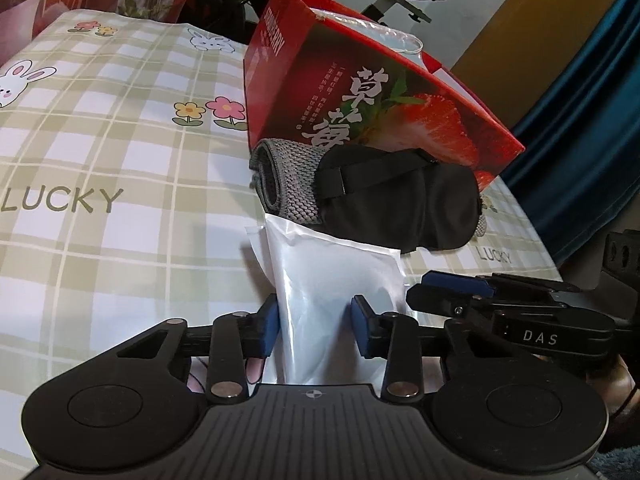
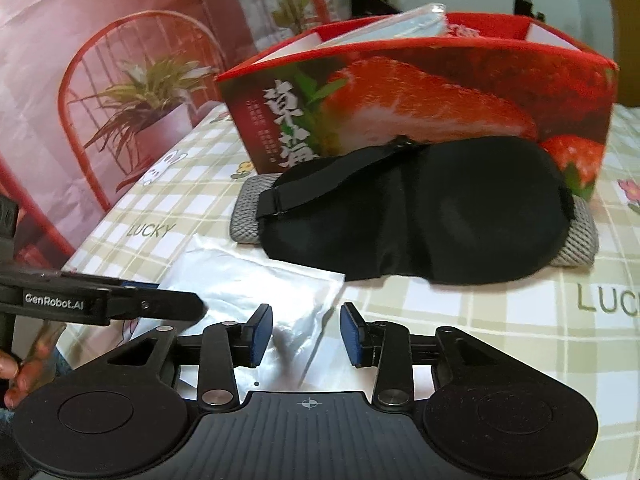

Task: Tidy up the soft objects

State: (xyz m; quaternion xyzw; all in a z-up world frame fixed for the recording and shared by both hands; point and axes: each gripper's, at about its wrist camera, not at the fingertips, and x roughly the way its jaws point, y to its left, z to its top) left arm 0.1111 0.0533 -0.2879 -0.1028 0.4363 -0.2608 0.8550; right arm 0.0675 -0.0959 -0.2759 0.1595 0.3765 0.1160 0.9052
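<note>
A white plastic pouch (image 1: 332, 280) lies on the checked tablecloth, and my left gripper (image 1: 316, 326) is shut on its near end. The pouch also shows in the right wrist view (image 2: 256, 276). My right gripper (image 2: 306, 334) is open and empty just above the pouch's right edge; it also shows in the left wrist view (image 1: 456, 286), to the right of the pouch. A black eye mask (image 2: 432, 216) lies on a grey knitted cloth (image 2: 576, 240) beyond the pouch, in front of a red strawberry box (image 2: 420, 92). The mask (image 1: 400, 200) and grey cloth (image 1: 288, 184) also show in the left wrist view.
The red box (image 1: 360, 92) stands open at the back, with a clear packet (image 2: 384, 28) sticking out of it. The tablecloth (image 1: 120, 160) spreads left with rabbits and flowers printed on it. A pink printed backdrop (image 2: 100, 60) hangs behind the table's left edge.
</note>
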